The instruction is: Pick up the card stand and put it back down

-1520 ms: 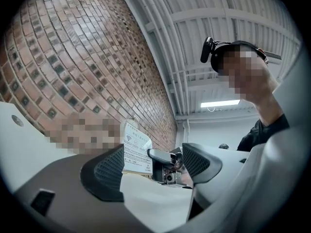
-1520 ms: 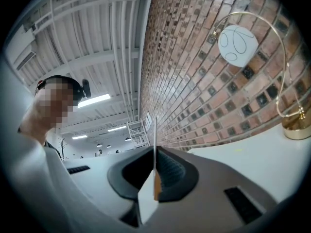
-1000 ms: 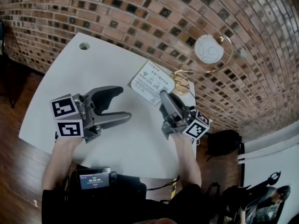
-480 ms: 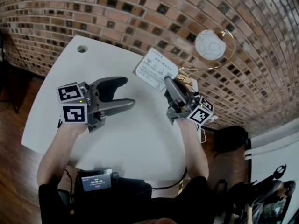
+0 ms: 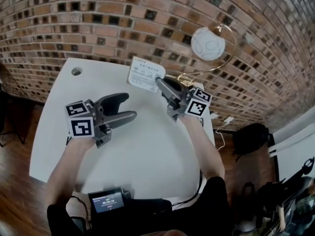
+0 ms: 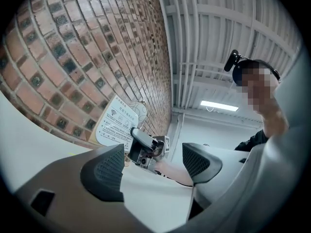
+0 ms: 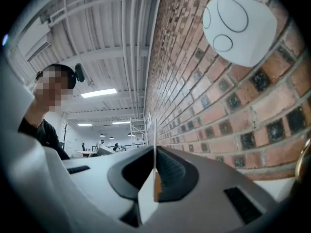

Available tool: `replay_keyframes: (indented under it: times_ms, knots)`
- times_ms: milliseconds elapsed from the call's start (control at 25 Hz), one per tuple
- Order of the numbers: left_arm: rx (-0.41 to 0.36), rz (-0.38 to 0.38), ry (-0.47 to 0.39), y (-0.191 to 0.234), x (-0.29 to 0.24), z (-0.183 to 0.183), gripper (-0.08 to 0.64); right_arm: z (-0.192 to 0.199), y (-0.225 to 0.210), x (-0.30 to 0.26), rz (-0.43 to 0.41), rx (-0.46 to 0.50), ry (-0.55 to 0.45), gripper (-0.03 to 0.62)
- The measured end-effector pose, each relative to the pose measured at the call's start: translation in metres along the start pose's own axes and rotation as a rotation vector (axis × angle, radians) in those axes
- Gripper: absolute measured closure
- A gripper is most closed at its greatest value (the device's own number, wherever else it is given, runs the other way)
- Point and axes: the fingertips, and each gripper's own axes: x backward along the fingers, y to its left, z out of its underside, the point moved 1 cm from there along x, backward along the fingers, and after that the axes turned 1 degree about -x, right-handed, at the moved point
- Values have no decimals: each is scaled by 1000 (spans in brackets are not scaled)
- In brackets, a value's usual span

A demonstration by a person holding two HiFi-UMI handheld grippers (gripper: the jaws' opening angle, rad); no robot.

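The card stand (image 5: 146,75) is being pinched edge-on in the right tool (image 5: 161,82), just left of the globe lamp (image 5: 208,43). Farther left, the left tool (image 5: 127,106) is hanging spread and empty. With so thin a grip, the card risks swivelling or slipping onto the bench (image 5: 147,151).

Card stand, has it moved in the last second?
Yes. Clamped in the right tongs, the card stand has shifted left in the head view, away from the gold lamp base and toward the table's cable hole.
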Motion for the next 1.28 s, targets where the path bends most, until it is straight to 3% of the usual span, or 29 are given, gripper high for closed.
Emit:
replay_keyframes:
  times_ms: [640,1280]
  knots:
    - [36,-70,-44,27,16,-1,187,48,-110,-44,57,-64,89,569]
    - [46,-95,-46,34,20,-1,187,67,-159,-93,64,-82,182,568]
